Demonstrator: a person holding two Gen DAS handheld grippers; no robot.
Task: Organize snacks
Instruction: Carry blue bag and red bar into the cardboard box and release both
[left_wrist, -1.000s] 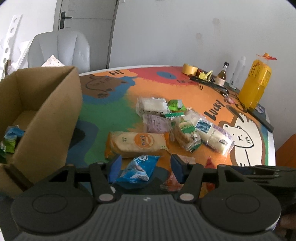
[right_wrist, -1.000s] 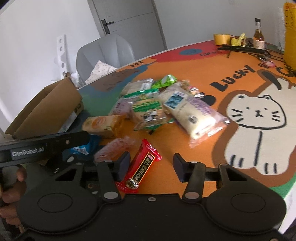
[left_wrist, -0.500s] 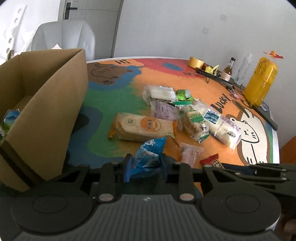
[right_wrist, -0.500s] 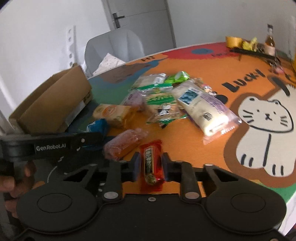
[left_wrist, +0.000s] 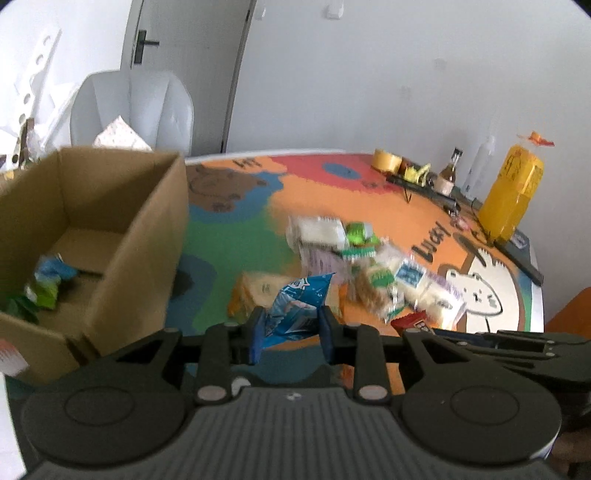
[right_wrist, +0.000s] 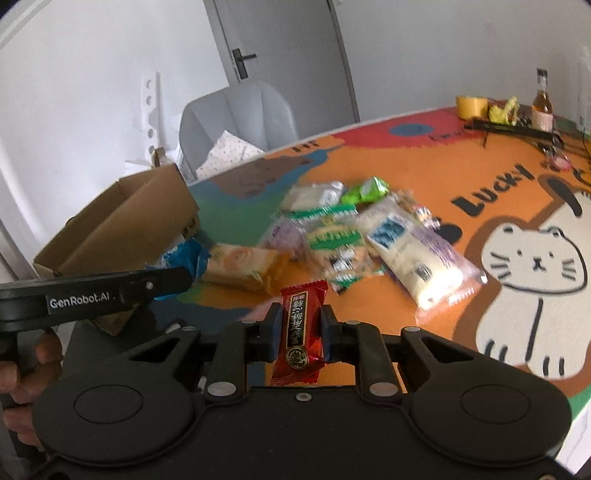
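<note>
Now both tools hold something, where a second ago both stood open over loose packets on the table (right_wrist: 424, 173). Left tool (left_wrist: 290, 334): jaws have just been closing and now pinch the blue snack packet (left_wrist: 295, 308) between the pads; the packet is off the table surface, crumpled, its long axis running up and away from the tool toward the far right, top corner pointing far-right. Right tool (right_wrist: 297, 330): jaws closed tight on the red candy bar (right_wrist: 300, 328), which earlier lay slanted on the table to the left of centre between the open fingers; now it stands lengthwise between the pads, long axis along the tool's pointing direction, crimped end toward the far side, the other end toward the camera. Cardboard box (left_wrist: 92, 236) sits at left, open-topped, near the left tool, with a few green and blue packets (left_wrist: 46, 286) on its floor. Remaining pile of snacks (right_wrist: 343, 236) lies mid-table, well apart from the box: an orange-labelled cracker pack (right_wrist: 240, 264) nearest the box, green-edged packs in the middle, a long white bread pack (right_wrist: 417, 258) to the right, its long axis running near-right to far-left. Left view is motion-blurred; pile details are soft. A hand (right_wrist: 26, 373) grips the left tool's handle at the left edge of the right view.
</note>
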